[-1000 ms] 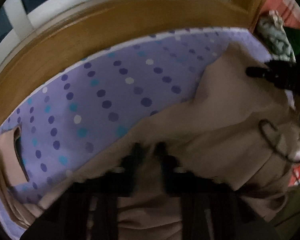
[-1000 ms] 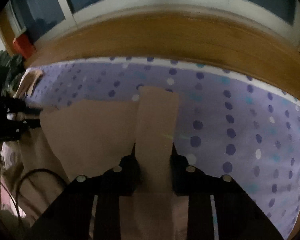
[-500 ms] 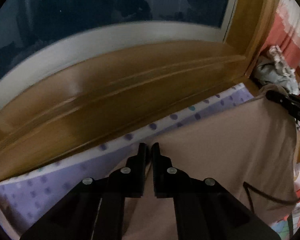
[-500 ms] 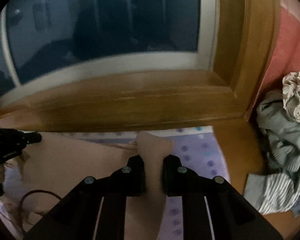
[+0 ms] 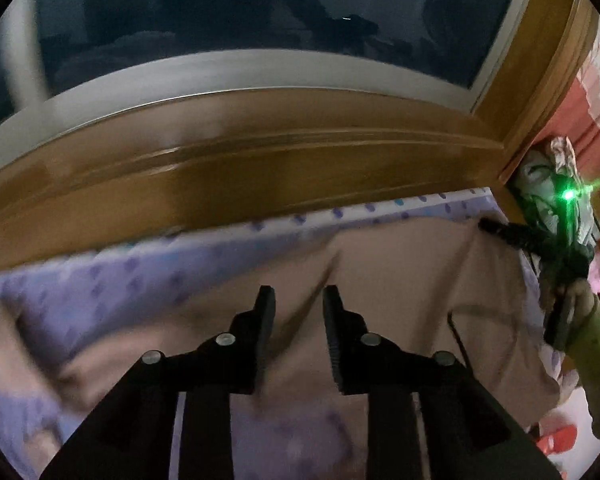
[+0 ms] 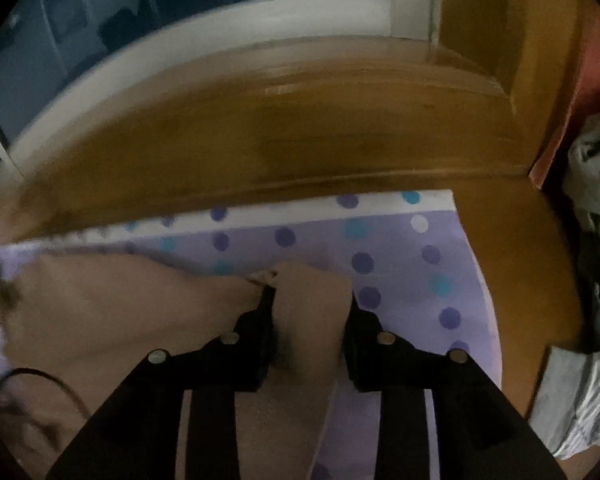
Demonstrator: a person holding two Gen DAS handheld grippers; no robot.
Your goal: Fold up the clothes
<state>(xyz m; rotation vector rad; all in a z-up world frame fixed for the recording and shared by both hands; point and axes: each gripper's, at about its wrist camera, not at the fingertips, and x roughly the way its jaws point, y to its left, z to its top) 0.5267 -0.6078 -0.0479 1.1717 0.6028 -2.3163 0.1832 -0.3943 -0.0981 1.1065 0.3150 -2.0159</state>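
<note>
Release step of a fold: beige garment (image 6: 112, 316) laid on dotted purple sheet (image 6: 400, 248), left gripper (image 5: 299, 300) & right gripper (image 6: 310, 300) fingers opening, cloth betw. them w/o pinch; next prob. withdraw, regrip fresh edge.

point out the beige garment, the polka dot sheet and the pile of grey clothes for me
beige garment (image 6: 112, 312): right wrist view, flat middle.
polka dot sheet (image 6: 404, 248): right wrist view, bare corner.
pile of grey clothes (image 6: 592, 184): right wrist view, upper folds.
</note>
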